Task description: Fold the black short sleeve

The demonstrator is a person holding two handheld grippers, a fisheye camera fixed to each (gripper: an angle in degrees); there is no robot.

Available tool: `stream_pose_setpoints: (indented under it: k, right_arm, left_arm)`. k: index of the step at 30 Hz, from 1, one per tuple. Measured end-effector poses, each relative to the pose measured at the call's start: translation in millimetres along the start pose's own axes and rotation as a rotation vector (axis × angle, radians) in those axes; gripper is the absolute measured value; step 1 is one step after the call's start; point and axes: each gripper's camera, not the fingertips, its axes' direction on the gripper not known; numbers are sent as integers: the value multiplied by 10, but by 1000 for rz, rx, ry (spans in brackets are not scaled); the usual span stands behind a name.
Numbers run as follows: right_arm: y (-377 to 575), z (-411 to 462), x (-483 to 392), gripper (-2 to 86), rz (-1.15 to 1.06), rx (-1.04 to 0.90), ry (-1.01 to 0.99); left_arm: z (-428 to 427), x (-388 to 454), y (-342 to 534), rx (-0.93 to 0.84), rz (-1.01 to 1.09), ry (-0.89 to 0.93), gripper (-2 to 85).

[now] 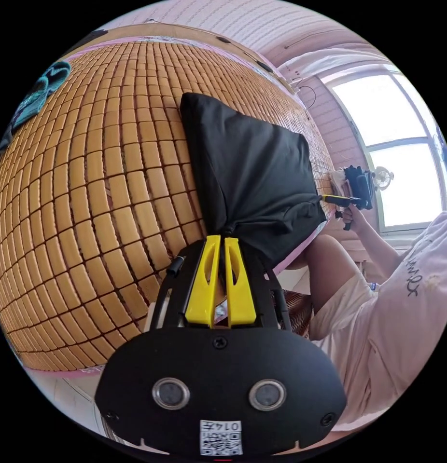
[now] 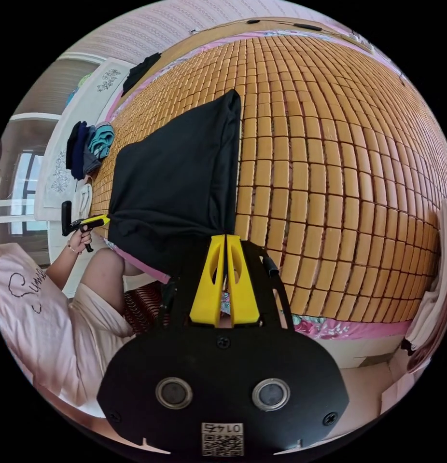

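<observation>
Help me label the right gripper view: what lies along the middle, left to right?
Person's shirt → other claw → black garment → bamboo mat → pale cloth at the edge.

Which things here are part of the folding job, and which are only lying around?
Part of the job:
black shirt
left tool, shut on one corner
right tool, shut on another
bamboo mat under it

Lying around:
teal and dark clothes
pale stack at the mat's edge
</observation>
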Motion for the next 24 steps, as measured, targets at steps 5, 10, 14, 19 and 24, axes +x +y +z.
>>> stream_pose_setpoints:
  k: [5, 10, 14, 19, 24]
  right_arm:
    - [275, -165, -257, -2, -77, 122, 78]
    - [670, -539, -481, -3, -155, 210, 78]
    - [884, -514, -478, -2, -59, 214, 146]
    - [1232, -569, -587, 7, 119, 295, 92]
    - [1255, -148, -1220, 59, 25, 209, -37]
  left_arm:
    - [-170, 166, 246, 119, 58, 2, -9]
    - [-623, 693, 556, 198, 206, -49, -7]
    - [-518, 812, 705, 161, 111, -163, 7]
    - [-681, 1074, 938, 263, -43, -143, 35]
    - [-340, 1730, 890, 209, 2, -87, 40]
